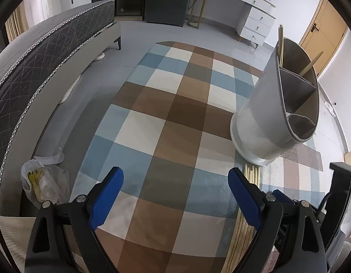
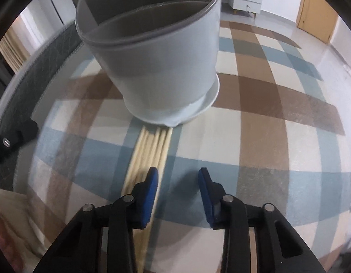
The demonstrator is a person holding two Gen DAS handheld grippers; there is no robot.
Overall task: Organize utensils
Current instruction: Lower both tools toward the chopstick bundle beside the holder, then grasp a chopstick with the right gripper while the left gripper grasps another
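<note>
On the checked rug (image 2: 255, 136), a row of pale wooden chopsticks (image 2: 152, 150) lies side by side, their far ends touching the foot of a grey divided holder (image 2: 157, 68) that stands upright just beyond them. I note more sticks already upright in the holder's rear compartment. My right gripper (image 2: 177, 195) hangs low over the near part of the row, jaws partly apart with nothing between them; its left pad sits over the right edge of the row, its right pad over bare rug. My left gripper (image 1: 175, 195) is spread wide and empty above the rug, the chopsticks just beside its right pad. I judge the sticks light, stiff and smooth, inclined to roll and to slip from a loose hold; being thin and flat against soft pile, they want a pinch across the width, near mid-length, so they lift level. The holder is smooth plastic, round, with a flared base and thin inner partitions. The rug looks woven and matte.
</note>
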